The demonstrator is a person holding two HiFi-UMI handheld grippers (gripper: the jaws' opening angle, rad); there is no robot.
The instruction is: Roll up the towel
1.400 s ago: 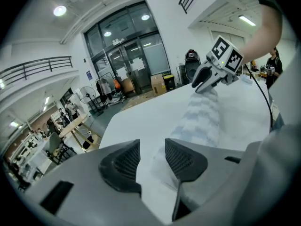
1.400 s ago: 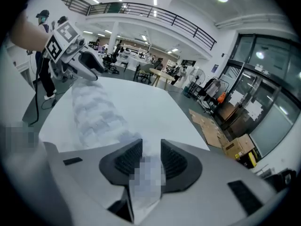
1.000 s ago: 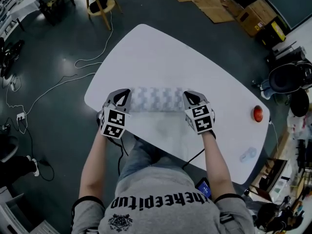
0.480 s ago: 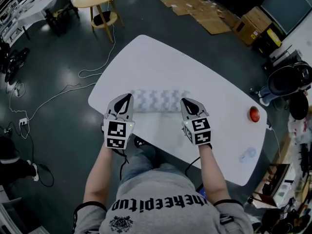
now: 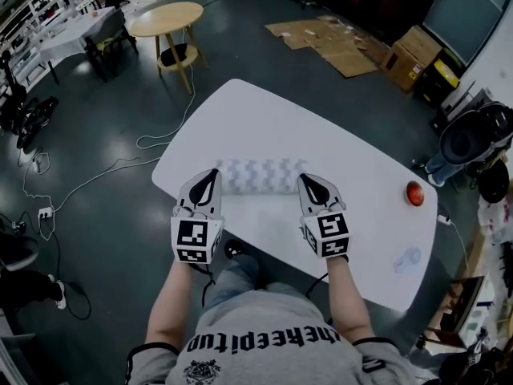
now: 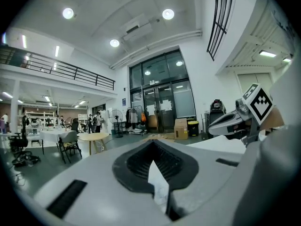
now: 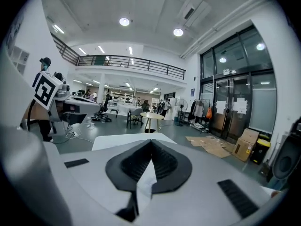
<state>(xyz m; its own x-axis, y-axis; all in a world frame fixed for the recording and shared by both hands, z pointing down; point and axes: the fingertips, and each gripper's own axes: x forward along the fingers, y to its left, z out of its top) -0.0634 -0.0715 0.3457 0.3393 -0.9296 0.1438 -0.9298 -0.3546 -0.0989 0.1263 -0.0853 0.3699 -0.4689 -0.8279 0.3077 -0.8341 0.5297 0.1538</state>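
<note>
The towel (image 5: 256, 175), pale with a grey pattern, lies rolled into a tube across the near part of the white table (image 5: 321, 131). My left gripper (image 5: 212, 174) hovers at the roll's left end, raised off the table, jaws shut and empty. My right gripper (image 5: 307, 181) hovers at the right end, also shut and empty. Both gripper views look level across the room over closed jaws, and the towel is hidden in them. The left gripper view shows its closed tip (image 6: 151, 146) and the right gripper (image 6: 237, 120) beside it. The right gripper view shows its own tip (image 7: 150, 143).
A red round object (image 5: 414, 192) and a small pale item (image 5: 407, 257) sit near the table's right end. A round wooden table (image 5: 167, 18), flattened cardboard (image 5: 337, 42) and boxes stand beyond. Cables (image 5: 112, 163) trail on the dark floor at left.
Both grippers have come off the ends of the roll, rising and drawing back toward the person. The rolled towel stays where it was on the table.
</note>
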